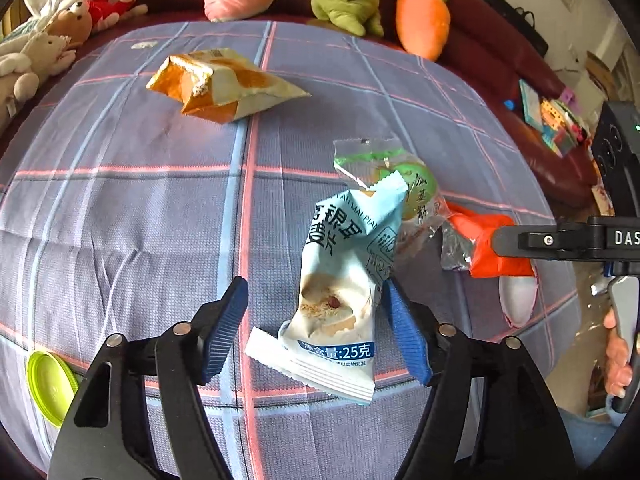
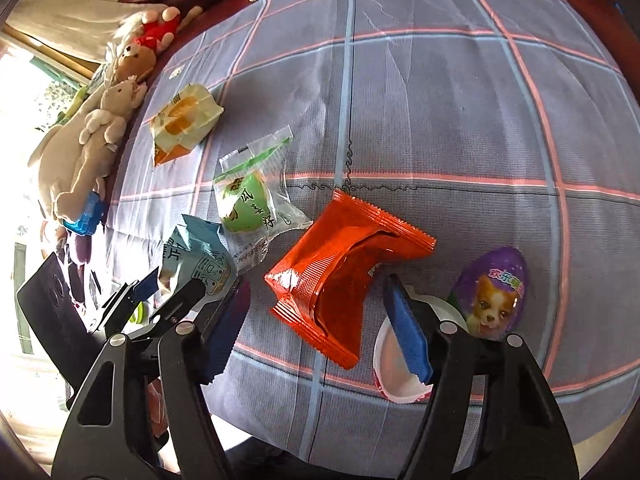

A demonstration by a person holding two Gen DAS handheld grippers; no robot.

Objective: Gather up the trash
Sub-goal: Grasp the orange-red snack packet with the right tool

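Between spread left fingers [image 1: 316,330]: blue wrapper [image 1: 340,280]; between spread right fingers [image 2: 316,330]: orange wrapper [image 2: 340,280].

1. Left gripper [image 1: 314,330] is angled steeply down, blue pads spread wide — nothing pinched between them.
2. Right gripper [image 2: 316,330] has the same downward tilt, jaws apart too, pads not pressing on anything.
3. A hand [image 1: 618,354] shows at the edge of the left wrist view, wrapped round the right gripper's handle.
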